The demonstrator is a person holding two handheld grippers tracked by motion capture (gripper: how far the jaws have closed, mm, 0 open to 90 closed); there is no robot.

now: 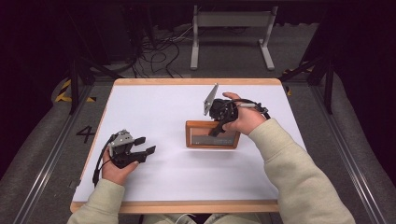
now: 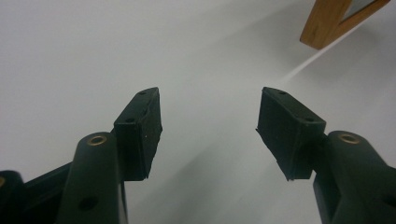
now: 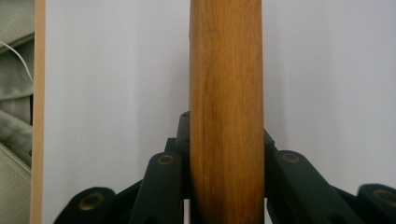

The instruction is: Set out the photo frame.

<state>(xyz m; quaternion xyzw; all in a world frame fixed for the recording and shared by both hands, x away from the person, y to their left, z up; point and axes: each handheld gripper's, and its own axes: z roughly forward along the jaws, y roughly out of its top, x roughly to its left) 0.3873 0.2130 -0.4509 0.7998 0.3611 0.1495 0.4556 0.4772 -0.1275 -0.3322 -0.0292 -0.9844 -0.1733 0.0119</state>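
A wooden picture frame (image 1: 205, 139) lies flat on the white table (image 1: 154, 102), a little right of centre. My right gripper (image 1: 217, 129) reaches down onto its right part from behind. In the right gripper view one wooden bar of the frame (image 3: 226, 70) runs straight up between the jaws, and both black pads press on its sides. My left gripper (image 1: 144, 145) rests low over the table at the near left, well apart from the frame. Its jaws (image 2: 210, 126) stand wide with nothing between them, and a corner of the frame (image 2: 327, 23) shows far off at the upper right.
The table has a wooden rim (image 1: 177, 205). On the floor behind it stand a grey metal stand (image 1: 231, 21) and loose cables (image 1: 159, 51). The table's near edge (image 3: 39, 93) and a beige garment (image 3: 14, 140) show at the left of the right gripper view.
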